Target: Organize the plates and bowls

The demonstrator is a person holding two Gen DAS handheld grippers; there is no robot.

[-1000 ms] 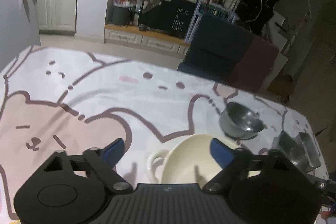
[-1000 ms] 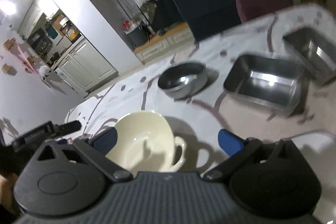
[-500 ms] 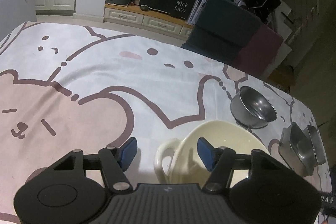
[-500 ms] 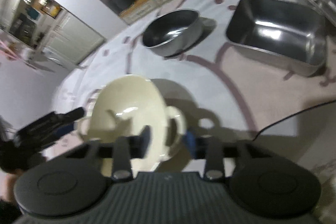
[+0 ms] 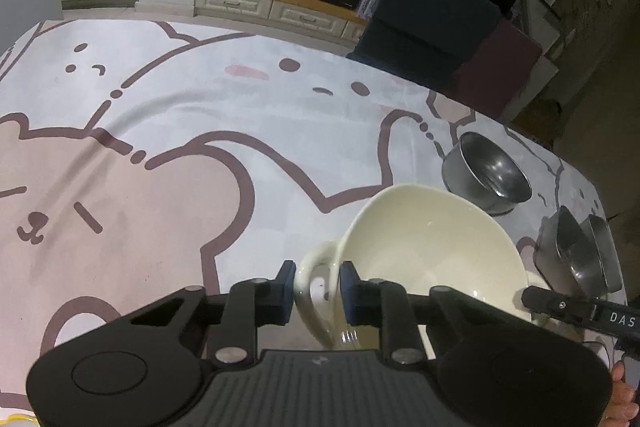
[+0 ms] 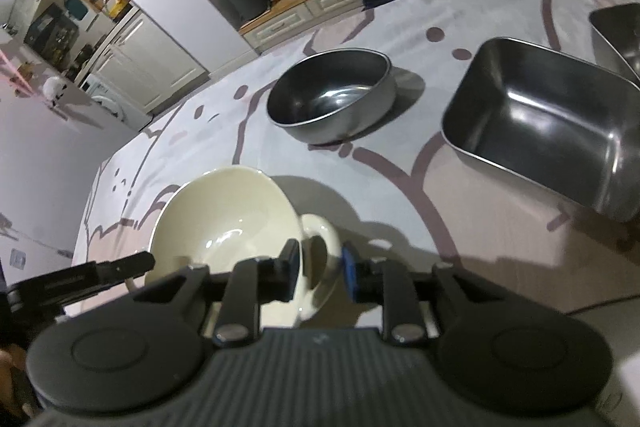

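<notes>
A cream ceramic bowl (image 5: 428,251) with a loop handle on each side sits low on the table; it also shows in the right wrist view (image 6: 224,223). My left gripper (image 5: 317,287) is shut on the bowl's left handle (image 5: 314,283). My right gripper (image 6: 318,267) is shut on the bowl's right handle (image 6: 320,247). A round steel bowl (image 5: 486,173) stands beyond it, also in the right wrist view (image 6: 332,103). A rectangular steel pan (image 6: 544,123) lies to its right.
A second steel pan (image 6: 616,31) sits at the far right edge; both pans show at the table's right end (image 5: 576,251). The table wears a bear-print cloth (image 5: 160,147). Dark chairs (image 5: 440,27) stand behind the table.
Both grippers were open beside the cream bowl; they have closed on its two handles. The bowl sits closer in both views.
</notes>
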